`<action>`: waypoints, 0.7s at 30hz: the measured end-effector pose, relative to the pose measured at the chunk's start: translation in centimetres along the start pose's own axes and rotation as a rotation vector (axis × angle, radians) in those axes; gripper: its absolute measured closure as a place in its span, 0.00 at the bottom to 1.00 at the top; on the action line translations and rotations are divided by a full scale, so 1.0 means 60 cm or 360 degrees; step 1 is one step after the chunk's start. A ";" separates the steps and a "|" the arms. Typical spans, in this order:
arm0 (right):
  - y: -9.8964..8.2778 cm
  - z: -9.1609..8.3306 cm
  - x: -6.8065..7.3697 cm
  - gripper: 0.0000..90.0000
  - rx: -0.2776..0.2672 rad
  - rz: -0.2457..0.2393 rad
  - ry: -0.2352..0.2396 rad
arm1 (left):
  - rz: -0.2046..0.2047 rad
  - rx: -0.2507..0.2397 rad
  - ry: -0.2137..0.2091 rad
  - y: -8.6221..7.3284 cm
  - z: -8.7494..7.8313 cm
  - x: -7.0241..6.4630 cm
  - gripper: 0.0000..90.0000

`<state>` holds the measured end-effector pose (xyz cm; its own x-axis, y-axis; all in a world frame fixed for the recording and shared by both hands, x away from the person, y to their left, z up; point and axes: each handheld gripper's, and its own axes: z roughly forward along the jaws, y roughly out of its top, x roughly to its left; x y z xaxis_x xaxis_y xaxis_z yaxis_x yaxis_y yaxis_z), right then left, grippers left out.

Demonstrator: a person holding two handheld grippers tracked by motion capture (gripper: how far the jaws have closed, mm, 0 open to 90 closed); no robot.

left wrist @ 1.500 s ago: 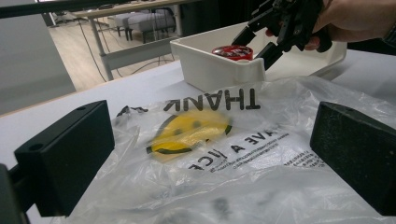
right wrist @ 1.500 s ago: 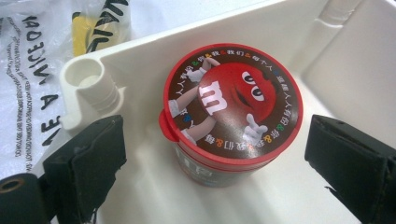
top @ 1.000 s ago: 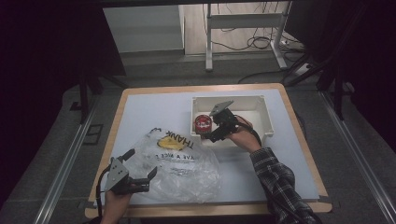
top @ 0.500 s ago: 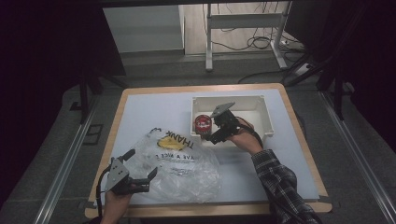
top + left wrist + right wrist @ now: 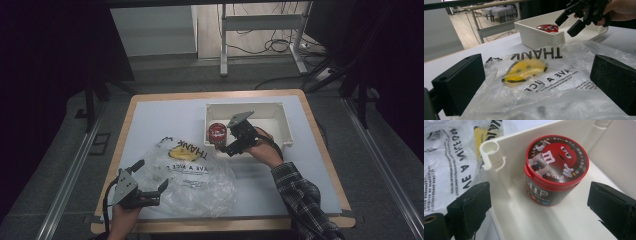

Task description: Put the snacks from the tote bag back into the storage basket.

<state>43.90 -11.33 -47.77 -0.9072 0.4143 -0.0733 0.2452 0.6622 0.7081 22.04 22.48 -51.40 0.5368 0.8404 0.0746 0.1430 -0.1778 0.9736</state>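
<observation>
A small candy tub with a red lid (image 5: 217,134) (image 5: 555,170) (image 5: 547,28) stands upright in the left end of a white bin (image 5: 280,125) (image 5: 549,225). My right gripper (image 5: 223,146) (image 5: 540,210) (image 5: 567,25) hovers at the bin's near-left corner and is open. Its jaws stand wide on either side of the tub without touching it. A clear plastic bag (image 5: 192,175) (image 5: 544,82) with a yellow smiley and black lettering lies flat on the table. My left gripper (image 5: 150,175) (image 5: 536,85) sits open at the bag's near-left edge, jaws apart over the plastic.
The white table top (image 5: 165,117) has a wooden rim, with bare surface behind the bag and right of the bin. The bag's far edge reaches close to the bin's front wall (image 5: 536,40). Dark floor and a metal frame (image 5: 260,22) lie beyond the table.
</observation>
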 end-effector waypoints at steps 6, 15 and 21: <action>-0.003 -0.012 0.009 0.06 -0.0022 0.0002 0.0017 | 0.0002 -0.0001 -0.0001 0.000 0.000 0.000 0.00; -0.009 -0.023 0.016 0.06 -0.0049 0.0011 0.0022 | 0.0004 -0.0002 -0.0001 0.000 0.000 -0.001 0.00; -0.011 -0.028 0.019 0.06 -0.0065 0.0017 0.0023 | 0.0011 0.0000 0.0000 0.000 0.000 -0.002 0.00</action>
<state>42.12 -12.35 -47.14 -0.9095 0.4121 -0.0556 0.2411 0.6315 0.7370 22.00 22.37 -51.40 0.5377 0.8392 0.0817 0.1393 -0.1839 0.9730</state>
